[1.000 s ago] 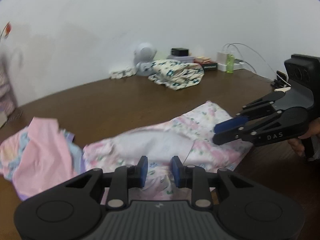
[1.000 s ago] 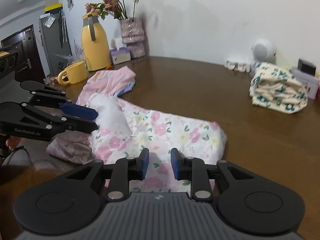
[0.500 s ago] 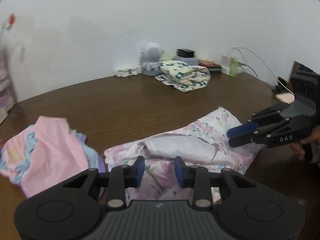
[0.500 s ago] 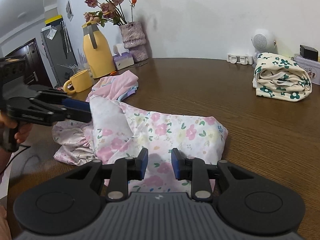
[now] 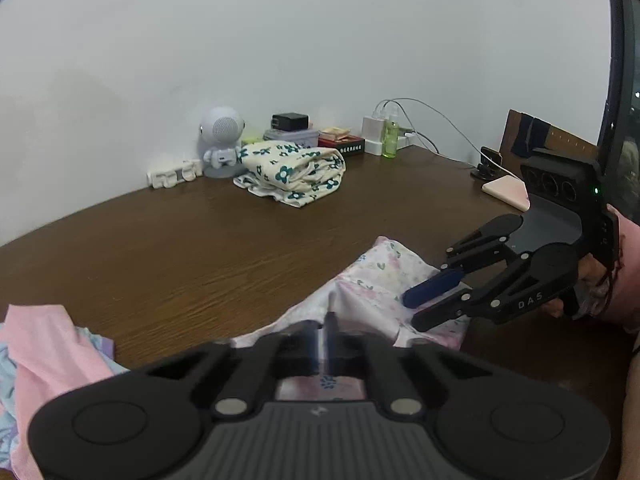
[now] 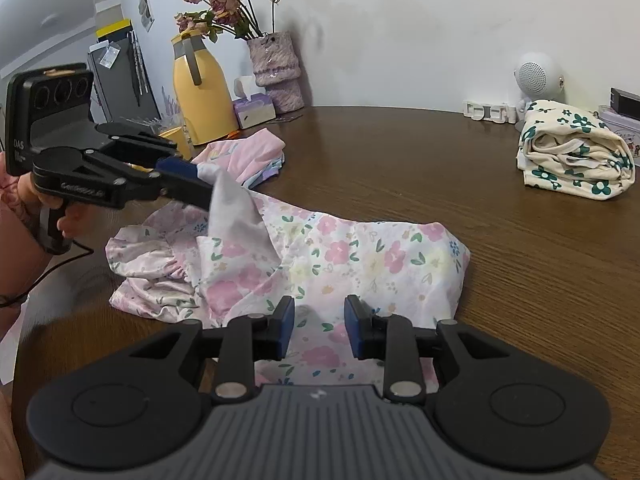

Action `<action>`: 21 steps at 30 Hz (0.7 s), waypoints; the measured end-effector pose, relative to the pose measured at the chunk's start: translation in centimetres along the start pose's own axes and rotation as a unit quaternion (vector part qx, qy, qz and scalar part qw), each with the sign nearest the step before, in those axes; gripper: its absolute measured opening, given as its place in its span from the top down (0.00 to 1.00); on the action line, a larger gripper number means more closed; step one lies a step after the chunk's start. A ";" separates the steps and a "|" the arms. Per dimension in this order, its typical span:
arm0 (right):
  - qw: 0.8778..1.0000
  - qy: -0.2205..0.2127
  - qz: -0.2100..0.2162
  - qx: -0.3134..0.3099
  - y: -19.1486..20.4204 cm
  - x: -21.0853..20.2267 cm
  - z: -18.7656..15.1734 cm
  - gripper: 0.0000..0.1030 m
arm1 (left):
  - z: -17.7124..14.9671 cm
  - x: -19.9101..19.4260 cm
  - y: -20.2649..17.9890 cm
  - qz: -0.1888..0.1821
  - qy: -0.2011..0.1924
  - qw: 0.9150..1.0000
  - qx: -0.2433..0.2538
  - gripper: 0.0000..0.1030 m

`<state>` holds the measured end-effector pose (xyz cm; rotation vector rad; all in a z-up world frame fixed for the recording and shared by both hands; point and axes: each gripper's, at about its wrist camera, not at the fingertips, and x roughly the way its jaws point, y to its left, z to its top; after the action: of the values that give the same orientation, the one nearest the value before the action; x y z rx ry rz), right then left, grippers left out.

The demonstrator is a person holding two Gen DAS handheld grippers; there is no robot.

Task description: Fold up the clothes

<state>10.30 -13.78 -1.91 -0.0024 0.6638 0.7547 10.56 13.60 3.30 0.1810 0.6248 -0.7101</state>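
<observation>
My left gripper (image 6: pixel 200 190), at the frame's left, is pinching a corner of the floral garment (image 6: pixel 340 252) to lift it for folding; my right gripper (image 6: pixel 319 322) is hovering with jaws apart above the near hem, mid-table (image 6: pixel 520 264).

Plain white wall (image 5: pixel 280 40) behind a dark brown wood table (image 6: pixel 400 152). At left, grey cabinet (image 6: pixel 120 76) and ceiling (image 6: pixel 48 0). At right, wooden chair back (image 5: pixel 516 132). Soft, even light.

Left gripper (image 6: pixel 200 184) now lifted, floral garment (image 6: pixel 340 256) corner raised.
</observation>
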 end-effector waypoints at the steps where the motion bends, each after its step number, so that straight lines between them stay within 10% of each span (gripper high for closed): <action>1: 1.000 0.000 0.000 0.001 0.0 0.0 0.0 0.73 | 0.0 -0.2 0.0 0.000 0.000 1.000 -0.007 0.99; 13: 1.000 0.003 -0.001 -0.001 0.0 0.1 -0.1 0.73 | 0.1 -2.7 -0.3 0.001 -0.005 0.996 -0.088 0.98; 21: 1.000 0.003 0.000 -0.003 0.2 0.1 -0.1 0.71 | -0.1 0.0 1.4 0.035 0.049 0.992 -0.115 0.65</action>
<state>10.14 -13.66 -2.02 -0.0114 0.6675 0.7564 11.44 14.64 3.15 0.0241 0.7856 -0.5589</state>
